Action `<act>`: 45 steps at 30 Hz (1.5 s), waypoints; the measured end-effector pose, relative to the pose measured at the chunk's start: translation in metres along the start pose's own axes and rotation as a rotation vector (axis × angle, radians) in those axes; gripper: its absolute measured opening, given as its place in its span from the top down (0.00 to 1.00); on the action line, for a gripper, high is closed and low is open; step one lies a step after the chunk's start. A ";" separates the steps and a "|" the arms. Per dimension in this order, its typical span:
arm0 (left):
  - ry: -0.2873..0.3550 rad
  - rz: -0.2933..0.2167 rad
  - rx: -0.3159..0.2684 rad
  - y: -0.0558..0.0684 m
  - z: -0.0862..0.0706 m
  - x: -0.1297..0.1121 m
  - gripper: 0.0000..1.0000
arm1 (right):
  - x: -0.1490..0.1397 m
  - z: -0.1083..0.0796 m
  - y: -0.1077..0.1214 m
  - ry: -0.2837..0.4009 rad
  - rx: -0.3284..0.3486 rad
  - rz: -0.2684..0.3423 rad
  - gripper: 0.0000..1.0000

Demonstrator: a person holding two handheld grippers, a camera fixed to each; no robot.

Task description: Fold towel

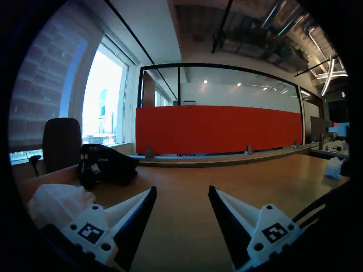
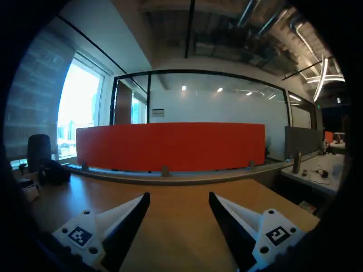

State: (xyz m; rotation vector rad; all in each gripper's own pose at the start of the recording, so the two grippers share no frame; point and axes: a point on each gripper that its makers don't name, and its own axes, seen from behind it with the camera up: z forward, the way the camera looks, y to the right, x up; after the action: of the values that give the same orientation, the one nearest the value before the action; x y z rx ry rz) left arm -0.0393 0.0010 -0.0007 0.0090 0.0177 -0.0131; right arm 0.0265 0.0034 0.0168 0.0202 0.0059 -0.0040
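A black bag point(image 1: 106, 165) lies on the wooden desk point(image 1: 190, 204) beside a chair point(image 1: 61, 143); red divider point(image 1: 218, 129) behind, window point(image 1: 102, 104) left

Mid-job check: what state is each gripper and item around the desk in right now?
Left gripper: open, holding nothing.
Right gripper: open, holding nothing.
White towel: crumpled in a heap, not folded.
Black bag: slumped on the desk.
Office chair: upright, unoccupied.
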 end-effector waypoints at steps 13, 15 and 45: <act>0.001 0.000 0.000 0.000 0.000 -0.001 0.16 | -0.036 -0.001 -0.003 -0.005 0.020 0.046 0.00; 0.001 0.000 0.000 0.000 0.000 -0.001 0.16 | -0.042 -0.001 -0.002 -0.010 0.020 0.050 0.00; 0.001 0.000 -0.001 0.000 0.000 0.000 0.16 | -0.078 -0.005 0.013 -0.010 -0.002 0.046 0.01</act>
State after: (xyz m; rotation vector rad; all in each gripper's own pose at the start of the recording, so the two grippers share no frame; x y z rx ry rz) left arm -0.0397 0.0006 -0.0011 0.0085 0.0184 -0.0129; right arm -0.0510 0.0165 0.0129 0.0184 -0.0050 0.0423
